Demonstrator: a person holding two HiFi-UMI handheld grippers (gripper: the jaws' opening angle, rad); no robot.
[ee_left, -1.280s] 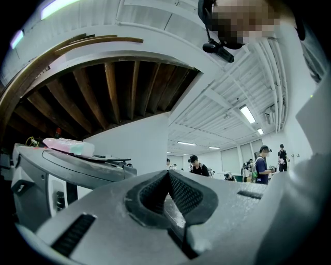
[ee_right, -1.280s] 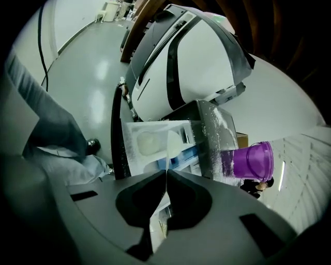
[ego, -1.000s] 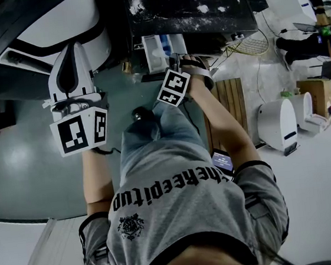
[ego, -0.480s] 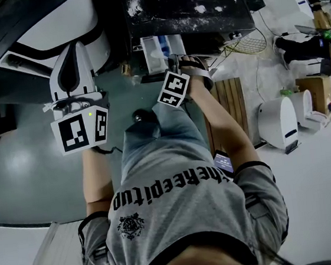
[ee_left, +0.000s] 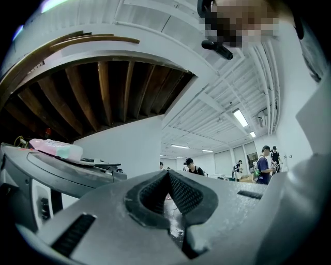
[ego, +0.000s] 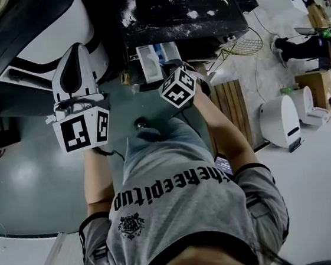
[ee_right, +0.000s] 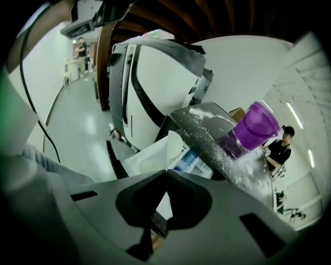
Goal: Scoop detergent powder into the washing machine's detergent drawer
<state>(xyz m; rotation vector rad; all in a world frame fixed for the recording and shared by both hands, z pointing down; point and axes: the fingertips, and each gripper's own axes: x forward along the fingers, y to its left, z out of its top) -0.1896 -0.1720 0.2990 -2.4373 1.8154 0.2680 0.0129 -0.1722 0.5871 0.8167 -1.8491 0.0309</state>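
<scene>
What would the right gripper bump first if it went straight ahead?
Probably the washing machine's open detergent drawer, just beyond the right gripper, though depth is unclear.

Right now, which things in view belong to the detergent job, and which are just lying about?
Job in hand: pulled-out detergent drawer; purple container on the powder-dusted dark top; right gripper, jaws together, at the drawer.

Lying about: wooden slats; wire basket; white appliance; cardboard box.
</scene>
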